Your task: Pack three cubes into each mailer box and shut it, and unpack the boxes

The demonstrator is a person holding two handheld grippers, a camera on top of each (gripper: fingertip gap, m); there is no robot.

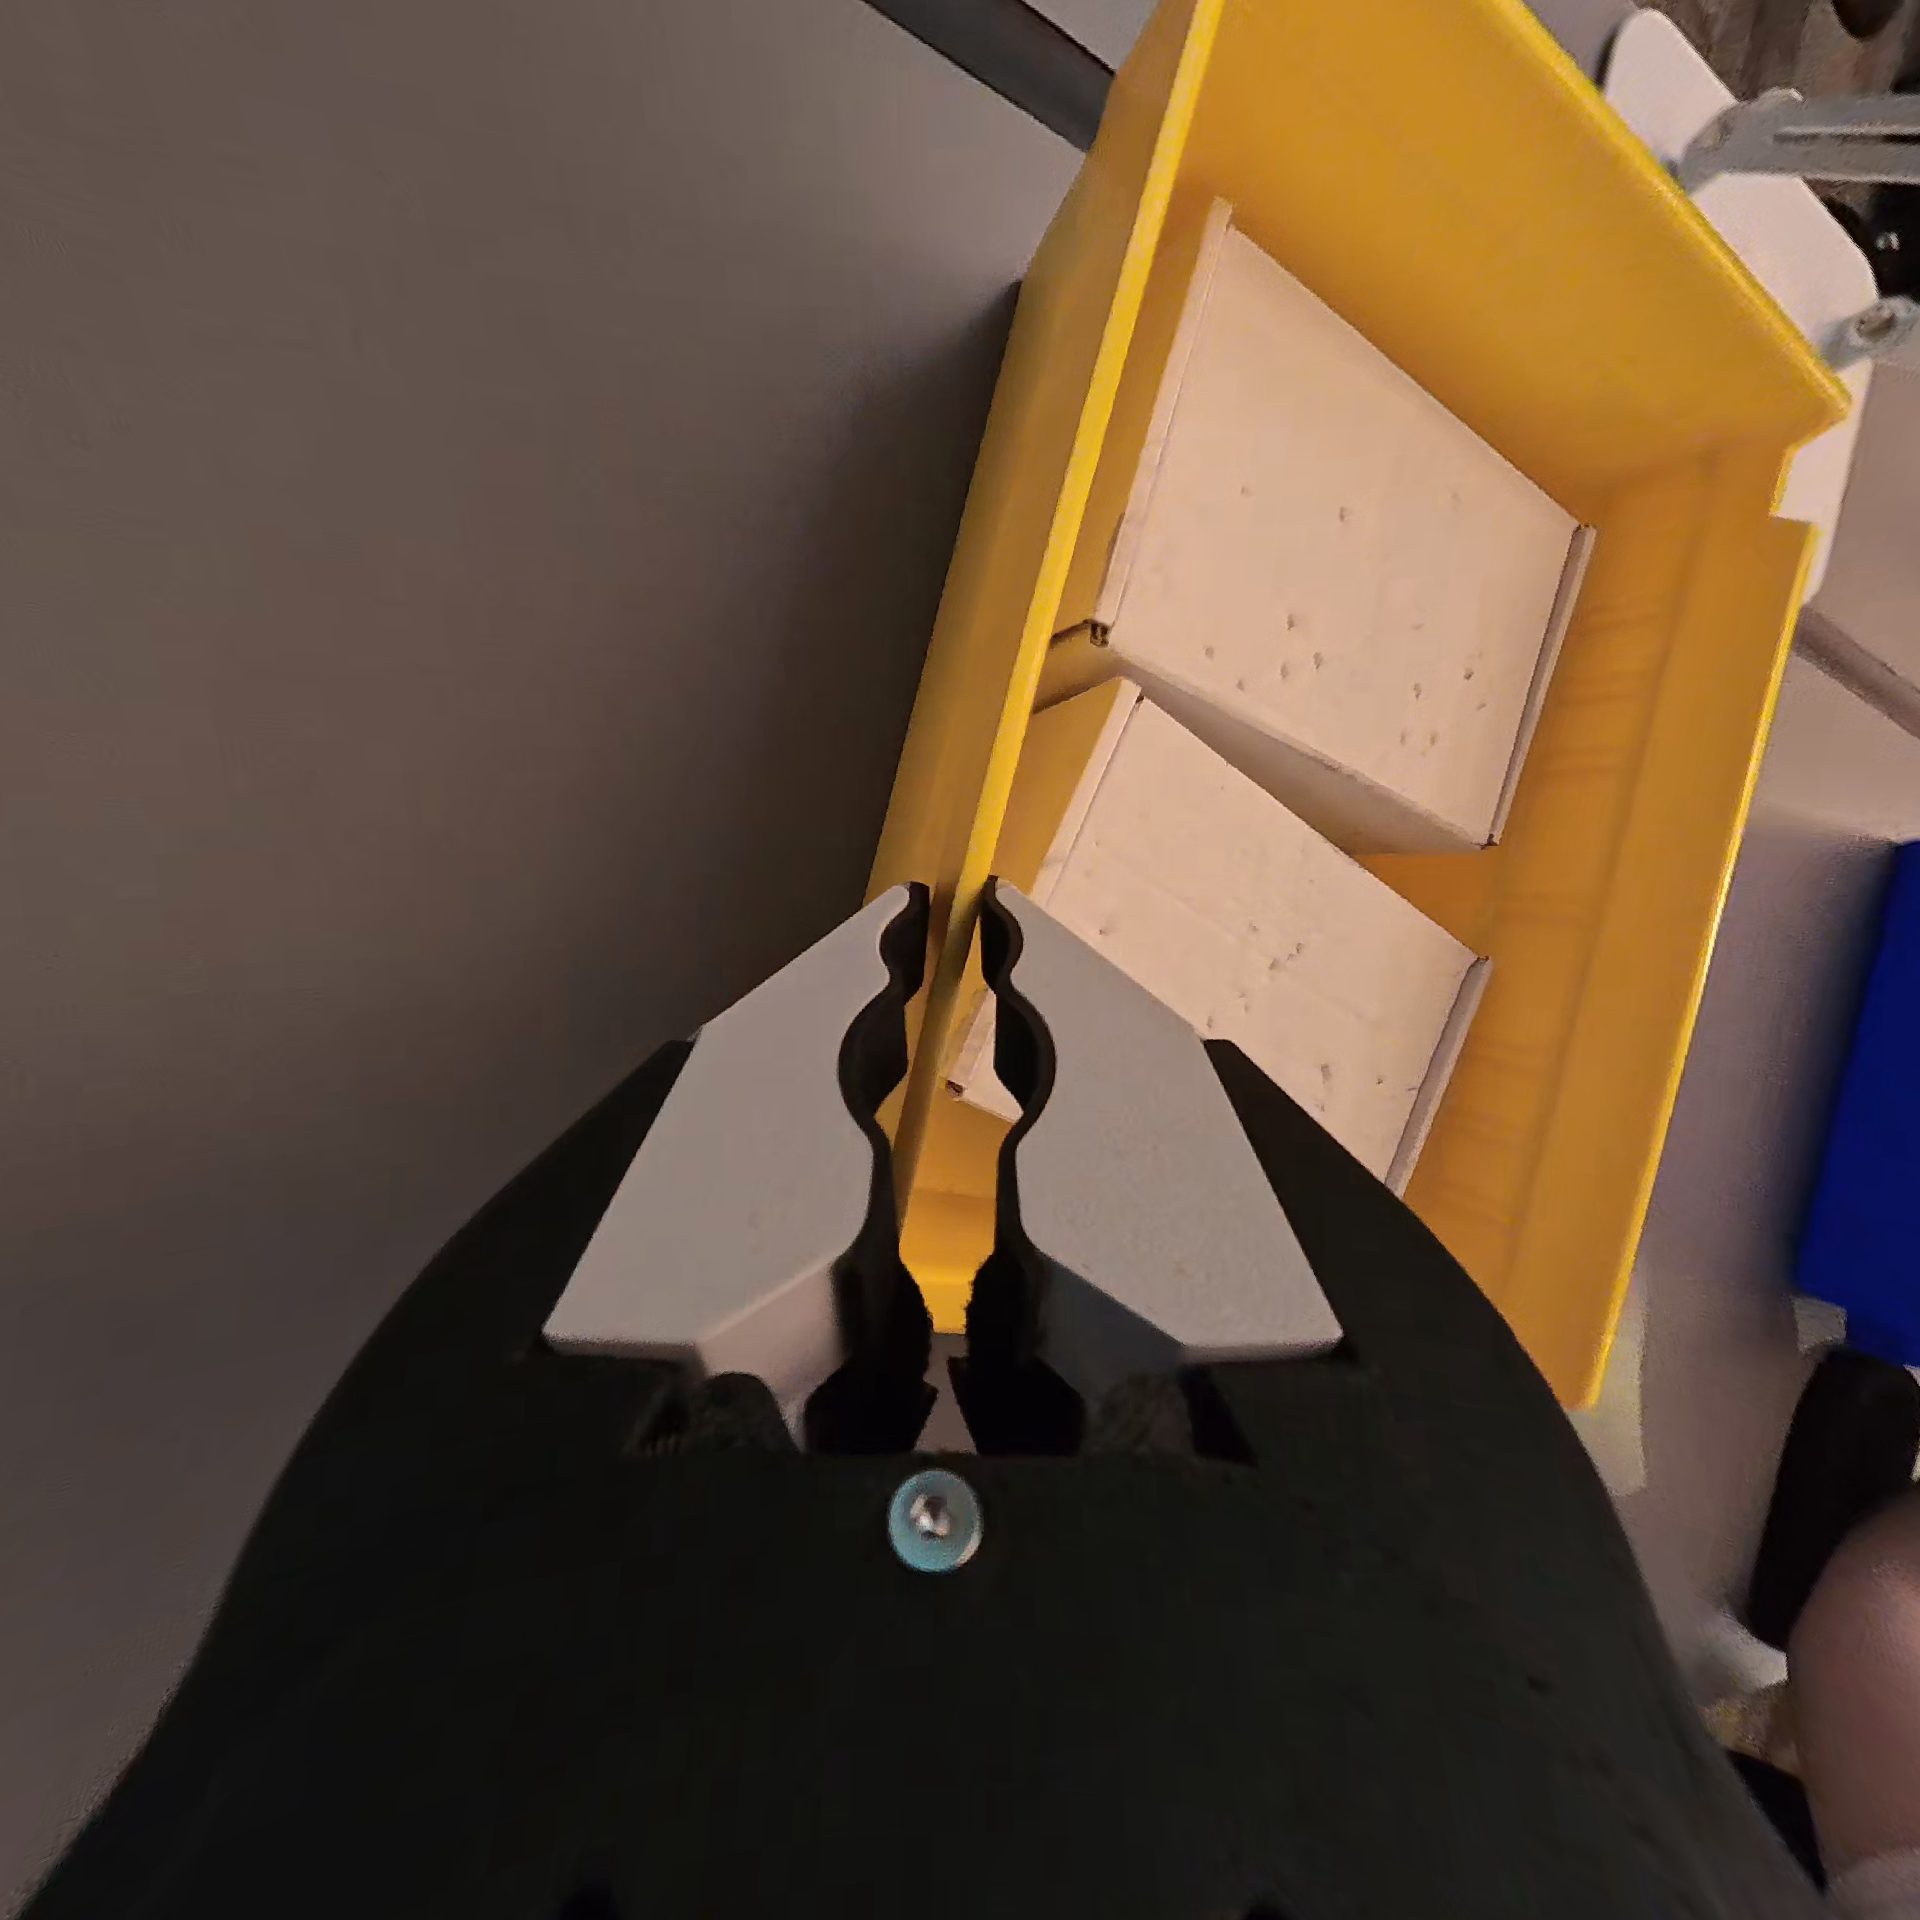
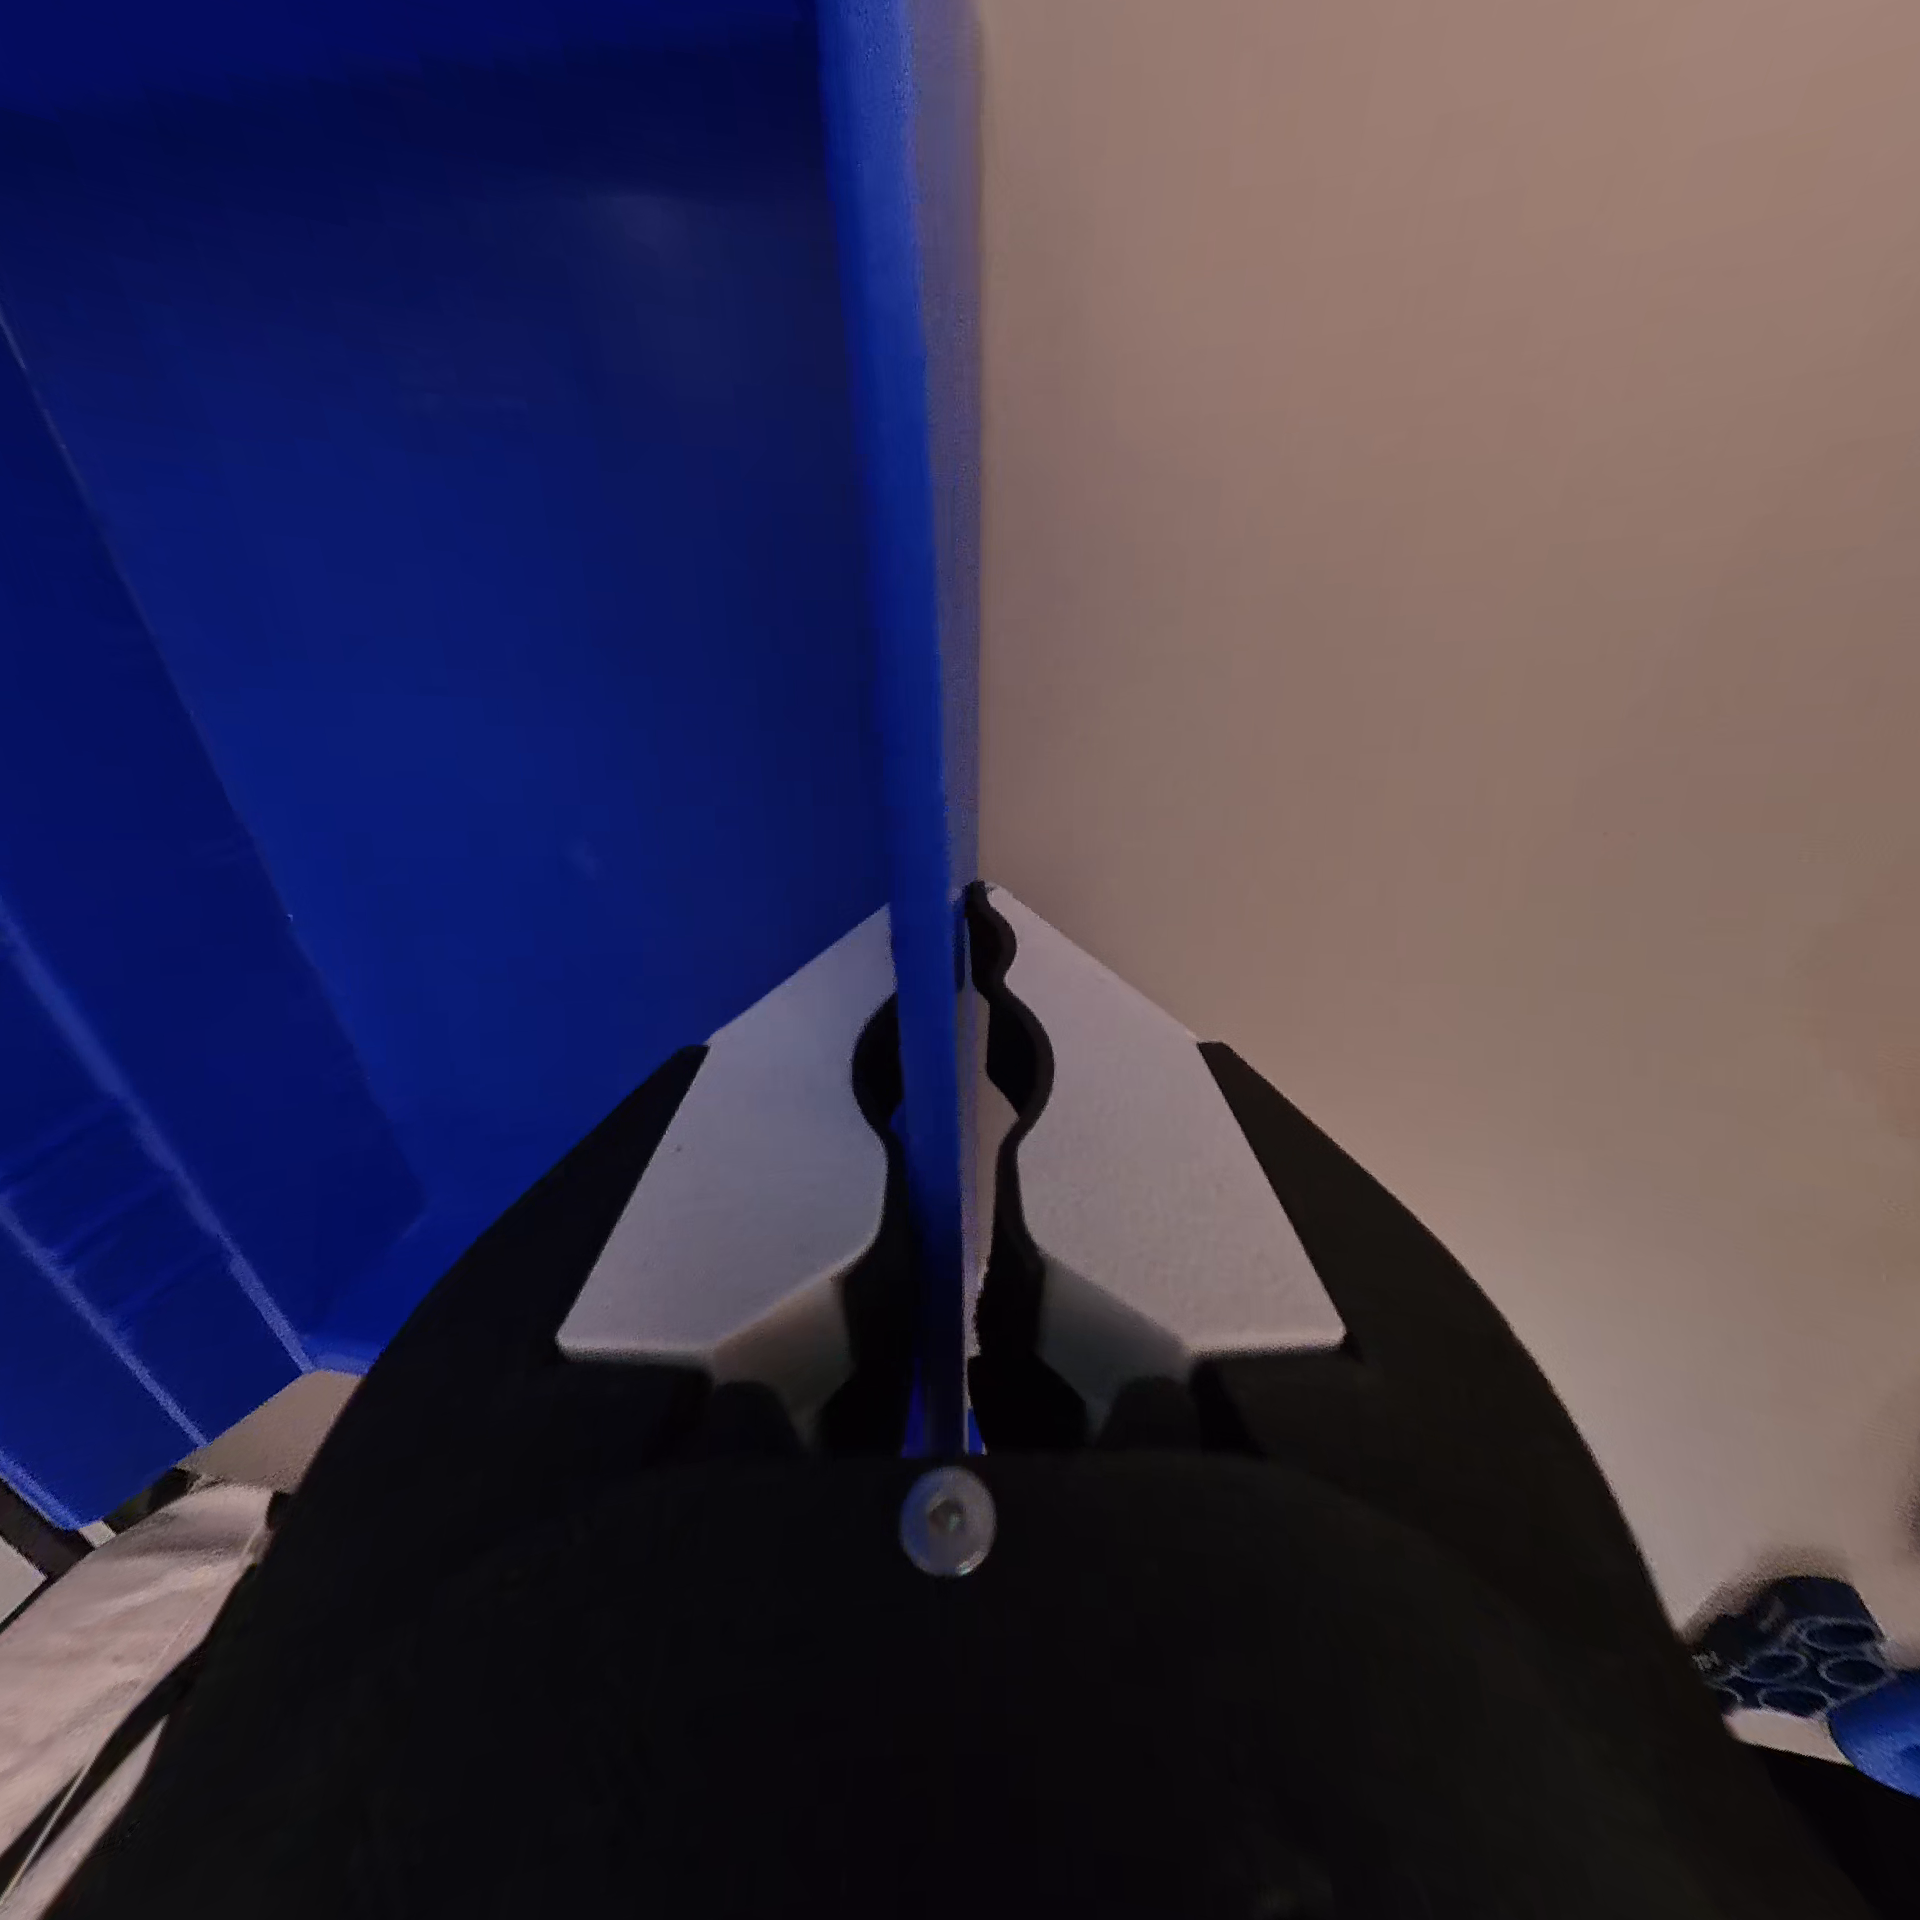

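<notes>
In the left wrist view my left gripper (image 1: 953, 896) is shut on the near side wall of a yellow bin (image 1: 1621, 790). Two closed white mailer boxes lie in that bin, one farther (image 1: 1340, 551) and one nearer (image 1: 1236, 956). In the right wrist view my right gripper (image 2: 940, 899) is shut on the thin side wall of a blue bin (image 2: 468, 623). The blue bin's inside shows no contents in this view. No cubes show in either view.
Both bins rest on a pale table (image 2: 1455, 520). The blue bin's edge shows at the right of the left wrist view (image 1: 1870, 1091). A metal bracket (image 1: 1787, 125) stands beyond the yellow bin. A small blue part with round holes (image 2: 1797, 1673) lies at lower right. My hands' fingertips stand some 80 centimetres from each other.
</notes>
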